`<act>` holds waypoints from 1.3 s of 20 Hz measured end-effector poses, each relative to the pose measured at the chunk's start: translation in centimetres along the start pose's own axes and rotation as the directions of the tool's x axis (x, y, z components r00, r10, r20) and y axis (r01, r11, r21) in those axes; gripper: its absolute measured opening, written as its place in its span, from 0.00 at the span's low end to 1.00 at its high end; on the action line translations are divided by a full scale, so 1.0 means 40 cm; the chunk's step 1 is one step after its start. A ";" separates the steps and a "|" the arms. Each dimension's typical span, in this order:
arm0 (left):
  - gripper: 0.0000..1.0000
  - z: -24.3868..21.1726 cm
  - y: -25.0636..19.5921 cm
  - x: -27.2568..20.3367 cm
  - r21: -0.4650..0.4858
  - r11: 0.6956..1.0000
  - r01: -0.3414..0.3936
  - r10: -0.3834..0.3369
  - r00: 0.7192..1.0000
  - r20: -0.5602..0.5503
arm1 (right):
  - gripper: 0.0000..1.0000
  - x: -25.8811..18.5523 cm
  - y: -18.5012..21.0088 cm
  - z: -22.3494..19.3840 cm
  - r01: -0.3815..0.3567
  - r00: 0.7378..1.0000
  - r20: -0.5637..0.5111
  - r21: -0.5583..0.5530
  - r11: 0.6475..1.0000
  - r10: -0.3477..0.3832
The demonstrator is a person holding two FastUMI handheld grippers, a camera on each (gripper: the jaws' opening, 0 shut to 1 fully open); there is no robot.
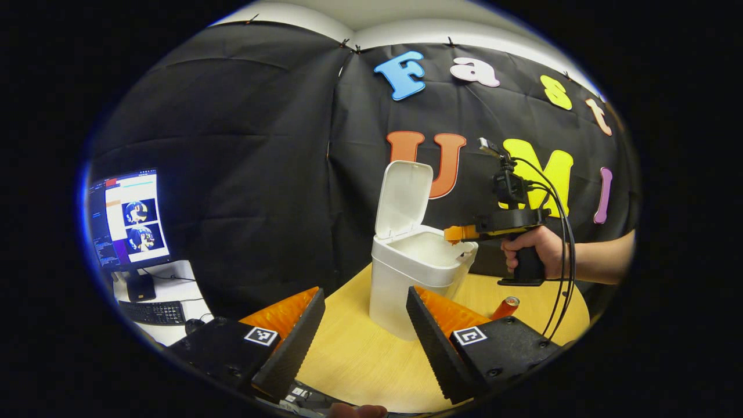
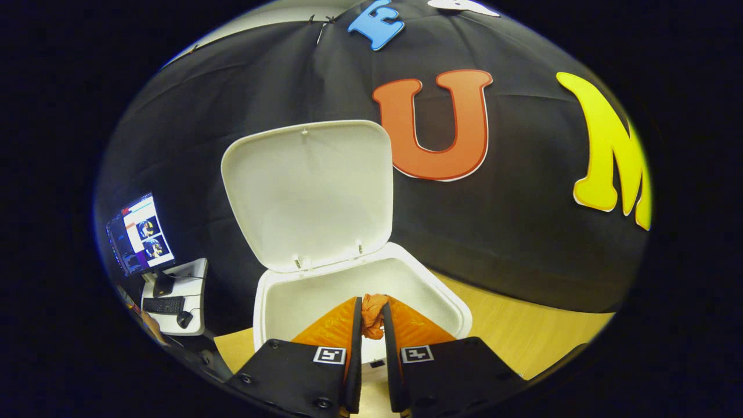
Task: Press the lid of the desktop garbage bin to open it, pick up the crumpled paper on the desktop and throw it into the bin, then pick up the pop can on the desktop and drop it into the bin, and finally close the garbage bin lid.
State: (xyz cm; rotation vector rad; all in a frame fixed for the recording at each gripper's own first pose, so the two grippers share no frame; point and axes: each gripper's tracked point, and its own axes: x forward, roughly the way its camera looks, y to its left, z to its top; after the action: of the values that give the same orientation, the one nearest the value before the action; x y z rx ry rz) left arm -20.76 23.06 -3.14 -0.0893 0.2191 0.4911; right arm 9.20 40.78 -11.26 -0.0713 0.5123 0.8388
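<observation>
My right gripper point(image 2: 371, 325) was clamped on crumpled orange paper wad point(image 2: 372, 314), hanging directly above open white plastic bin point(image 1: 406, 278), lid point(image 2: 307, 194) upright; left gripper point(image 1: 363, 325) spread, empty, farther off

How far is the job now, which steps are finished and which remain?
Done: the bin lid stands open. In hand: the right gripper is shut on the crumpled paper directly over the open garbage bin, not released yet. Left: drop the paper, then the pop can lying on the table, then close the lid. The left gripper is open.
</observation>
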 end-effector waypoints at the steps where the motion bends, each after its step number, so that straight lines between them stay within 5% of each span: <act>1: 0.94 0.000 -0.001 0.003 -0.002 1.000 0.004 -0.004 1.000 -0.001 | 0.20 0.007 0.002 -0.001 0.007 1.000 -0.001 -0.005 1.000 -0.007; 5: 0.94 -0.007 -0.012 0.021 -0.013 1.000 0.026 -0.026 1.000 -0.008 | 0.24 0.016 0.006 -0.021 0.028 0.999 -0.028 -0.044 0.999 -0.029; 9: 0.94 -0.008 -0.029 0.026 -0.012 0.999 0.051 -0.051 0.999 -0.004 | 0.36 0.005 0.016 -0.006 0.018 1.000 -0.016 -0.051 0.999 -0.019; 10: 0.94 -0.006 -0.035 0.027 -0.012 0.998 0.054 -0.054 0.999 -0.004 | 0.47 0.002 0.015 0.004 0.019 1.000 -0.004 -0.058 0.998 -0.020; 15: 0.94 0.008 -0.070 0.025 0.004 0.996 0.090 -0.090 0.996 0.014 | 0.54 -0.036 0.018 0.029 0.018 1.000 0.026 -0.060 0.998 -0.017; 21: 0.94 0.053 -0.163 0.024 0.044 0.979 0.201 -0.204 0.975 0.084 | 0.64 -0.182 0.011 0.094 -0.024 0.991 0.129 0.001 1.000 0.024; 26: 0.94 0.052 -0.251 0.036 0.109 0.951 0.288 -0.299 0.948 0.104 | 0.72 -0.334 -0.079 0.116 0.040 0.976 0.211 0.041 0.998 -0.048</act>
State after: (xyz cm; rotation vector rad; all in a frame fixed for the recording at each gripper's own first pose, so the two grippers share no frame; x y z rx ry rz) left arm -14.33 15.20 -1.11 -0.0016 0.1078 0.1868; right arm 5.97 30.61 -1.49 0.0401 0.3243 0.7830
